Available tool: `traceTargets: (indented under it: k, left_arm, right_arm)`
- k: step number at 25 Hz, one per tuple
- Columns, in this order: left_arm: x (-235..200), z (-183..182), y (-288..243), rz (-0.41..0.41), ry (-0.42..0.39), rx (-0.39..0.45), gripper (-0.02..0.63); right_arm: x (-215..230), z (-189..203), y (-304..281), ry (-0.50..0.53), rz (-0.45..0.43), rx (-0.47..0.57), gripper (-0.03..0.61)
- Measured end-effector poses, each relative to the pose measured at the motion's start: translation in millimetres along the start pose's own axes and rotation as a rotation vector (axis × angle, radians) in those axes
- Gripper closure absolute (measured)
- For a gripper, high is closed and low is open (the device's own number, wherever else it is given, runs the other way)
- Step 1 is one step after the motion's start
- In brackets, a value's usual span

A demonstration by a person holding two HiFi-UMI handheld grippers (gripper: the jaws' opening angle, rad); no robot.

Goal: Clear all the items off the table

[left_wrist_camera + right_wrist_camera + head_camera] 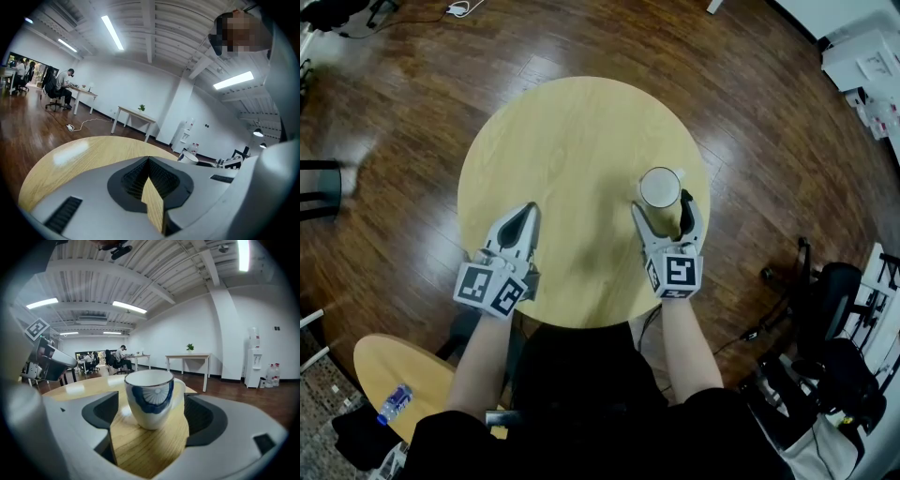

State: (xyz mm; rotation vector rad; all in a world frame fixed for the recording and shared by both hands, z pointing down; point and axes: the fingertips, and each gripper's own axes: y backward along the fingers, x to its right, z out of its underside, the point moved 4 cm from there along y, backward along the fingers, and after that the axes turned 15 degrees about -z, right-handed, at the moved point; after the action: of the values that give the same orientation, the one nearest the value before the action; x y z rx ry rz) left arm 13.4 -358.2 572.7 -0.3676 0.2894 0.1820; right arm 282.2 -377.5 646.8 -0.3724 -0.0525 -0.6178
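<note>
A white cup (660, 187) with a blue fan pattern stands upright on the round wooden table (572, 122), toward its right side. My right gripper (664, 208) is open, with one jaw on each side of the cup. In the right gripper view the cup (149, 397) stands on the tabletop with a gap to each pad, and nothing presses on it. My left gripper (528, 210) rests shut and empty on the table's near left part. In the left gripper view its jaws (149, 161) meet over bare wood, with the cup (190, 157) small at the right.
A smaller round wooden top (398, 375) with a water bottle (394, 403) sits at the lower left, beside the person's body. A dark chair (319, 187) stands on the wooden floor at the left. Black equipment and cables (825, 328) crowd the right, with white boxes (862, 66) beyond.
</note>
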Motion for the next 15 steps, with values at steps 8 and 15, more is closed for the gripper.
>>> traceTargets:
  k: [8,15]
  left_arm:
    - [20.5,-25.1,13.9,0.002,0.031,0.1,0.621]
    - [34.0,-85.0,48.1,0.08,0.008,0.259,0.621]
  right_arm:
    - [-7.5,-42.4,54.0,0.032,-0.031,0.073,0.163]
    - [-25.3,-94.3,88.3,0.116,-0.019,0.132,0.209]
